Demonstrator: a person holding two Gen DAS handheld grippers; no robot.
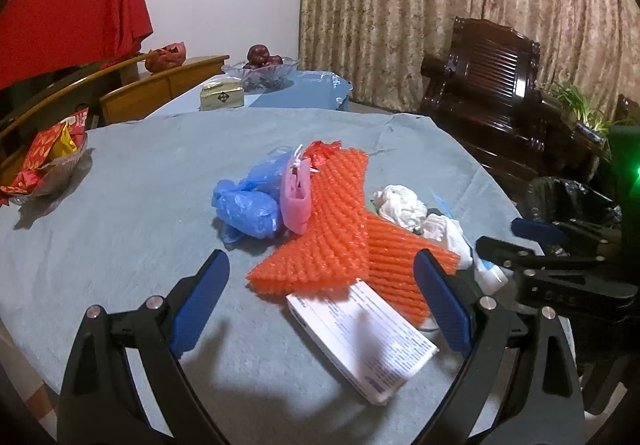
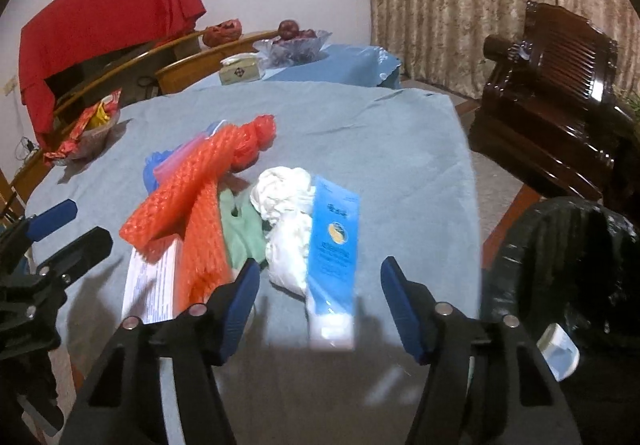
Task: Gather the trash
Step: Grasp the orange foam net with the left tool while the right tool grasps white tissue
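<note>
right gripper (image 2: pixel 320 293) half open over the blue tube (image 2: pixel 332 245), nothing pinched | left gripper (image 1: pixel 320 301) wide, empty | bin (image 2: pixel 560 265) close for easy dumping

Tube (image 2: pixel 334 257) right of tissue wad (image 2: pixel 286 197)

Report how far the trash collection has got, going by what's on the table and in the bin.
Done: one white item seems to lie in the black-lined bin. In hand: nothing; the left gripper and right gripper are both open, the right one lined up on the blue tube. Left: orange foam nets, white box, crumpled tissues, blue bag, pink piece.
</note>
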